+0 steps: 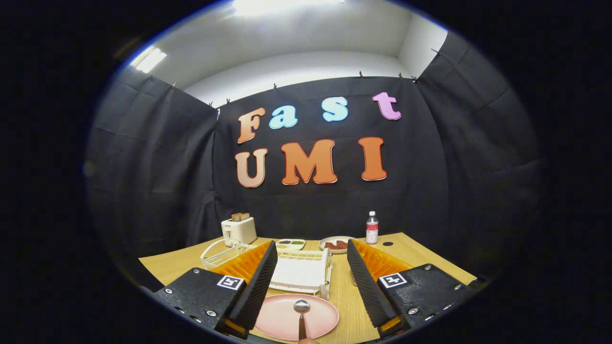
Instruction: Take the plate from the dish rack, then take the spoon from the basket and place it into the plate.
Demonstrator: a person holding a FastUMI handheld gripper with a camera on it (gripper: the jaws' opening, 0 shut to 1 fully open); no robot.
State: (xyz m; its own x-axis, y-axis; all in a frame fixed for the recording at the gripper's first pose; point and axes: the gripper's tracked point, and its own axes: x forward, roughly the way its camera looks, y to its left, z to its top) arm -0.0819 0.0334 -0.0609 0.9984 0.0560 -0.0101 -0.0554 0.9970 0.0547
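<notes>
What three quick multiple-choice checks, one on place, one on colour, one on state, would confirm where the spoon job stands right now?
1. Where does the spoon lie?
A. In the white dish rack
B. On the plate, between the fingers
C. Beside the toaster

2. What colour is the plate under the spoon?
A. Pink
B. Blue
C. Green

3. How does the gripper stand?
A. Shut on the spoon
B. Shut on the plate
C. Open, fingers wide apart

Answers:
1 B: the spoon's bowl rests on the plate just this side of the dish rack.
2 A: the plate shows pink against the wooden table.
3 C: the two fingers stand well apart, touching neither spoon nor plate.
</notes>
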